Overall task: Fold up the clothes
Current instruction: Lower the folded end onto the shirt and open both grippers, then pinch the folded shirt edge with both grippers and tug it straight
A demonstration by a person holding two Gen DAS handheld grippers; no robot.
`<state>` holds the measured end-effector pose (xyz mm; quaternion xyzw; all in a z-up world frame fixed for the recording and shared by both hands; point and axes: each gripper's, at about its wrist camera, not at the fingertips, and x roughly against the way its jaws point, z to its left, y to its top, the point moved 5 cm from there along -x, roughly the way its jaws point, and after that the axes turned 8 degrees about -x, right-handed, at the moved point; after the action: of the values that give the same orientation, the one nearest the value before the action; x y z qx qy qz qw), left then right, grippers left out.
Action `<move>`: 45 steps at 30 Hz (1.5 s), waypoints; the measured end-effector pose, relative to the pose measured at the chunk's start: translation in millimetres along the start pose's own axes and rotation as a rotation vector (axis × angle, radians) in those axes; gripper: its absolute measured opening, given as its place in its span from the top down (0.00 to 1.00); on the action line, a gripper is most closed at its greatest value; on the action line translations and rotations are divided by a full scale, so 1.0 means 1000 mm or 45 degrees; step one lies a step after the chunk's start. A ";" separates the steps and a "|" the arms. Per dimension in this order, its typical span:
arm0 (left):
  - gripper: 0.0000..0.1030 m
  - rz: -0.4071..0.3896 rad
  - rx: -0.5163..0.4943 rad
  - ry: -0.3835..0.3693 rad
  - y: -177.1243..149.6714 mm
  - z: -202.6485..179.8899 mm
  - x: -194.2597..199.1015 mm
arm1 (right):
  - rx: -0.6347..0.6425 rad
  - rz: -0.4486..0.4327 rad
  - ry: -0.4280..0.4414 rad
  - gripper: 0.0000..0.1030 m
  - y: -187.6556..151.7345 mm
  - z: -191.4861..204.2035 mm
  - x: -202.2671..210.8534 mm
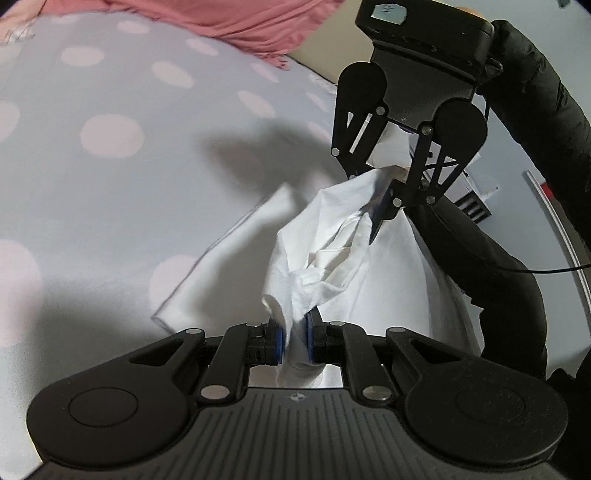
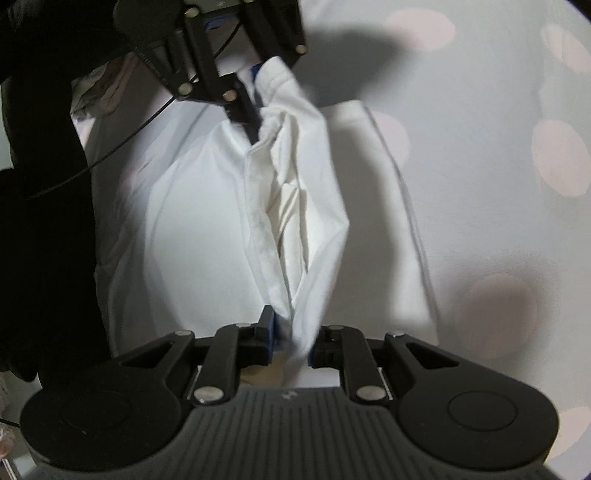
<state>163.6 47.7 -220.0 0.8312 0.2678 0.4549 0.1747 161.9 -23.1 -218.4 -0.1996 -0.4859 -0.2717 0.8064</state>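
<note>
Left claw (image 1: 295, 339) and right claw (image 2: 291, 338), each clamped on the white garment (image 1: 354, 266), lifting its edge above the dotted sheet (image 1: 110, 166).

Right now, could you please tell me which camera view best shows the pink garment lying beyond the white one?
The left wrist view: the crumpled pink garment lies along the top edge on the polka-dot sheet. The right wrist view doesn't show it.

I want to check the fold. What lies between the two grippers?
A bunched stretch of white garment, held by the left gripper and right gripper; both views show it.
</note>
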 end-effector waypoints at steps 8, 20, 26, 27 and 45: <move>0.89 0.036 0.071 0.072 -0.011 0.024 -0.010 | -0.009 -0.095 -0.121 0.64 0.006 -0.031 -0.018; 0.77 -0.022 -0.141 0.543 -0.002 -0.030 0.036 | -0.047 -0.690 -0.712 0.48 -0.062 0.029 0.048; 0.50 -0.031 -0.576 0.634 0.010 -0.083 0.026 | -0.020 -0.686 -0.700 0.50 -0.093 0.041 0.036; 0.51 0.009 -0.619 0.634 0.012 -0.086 0.014 | -0.021 -0.677 -0.702 0.51 -0.093 0.039 0.033; 0.99 0.033 -0.308 0.304 0.029 -0.028 -0.002 | -0.060 -0.755 -0.468 0.91 -0.078 0.002 0.033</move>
<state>146.7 24.6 -191.5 0.7475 0.2193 0.5816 0.2344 124.2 -90.1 -184.0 -0.1139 -0.6535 -0.4646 0.5866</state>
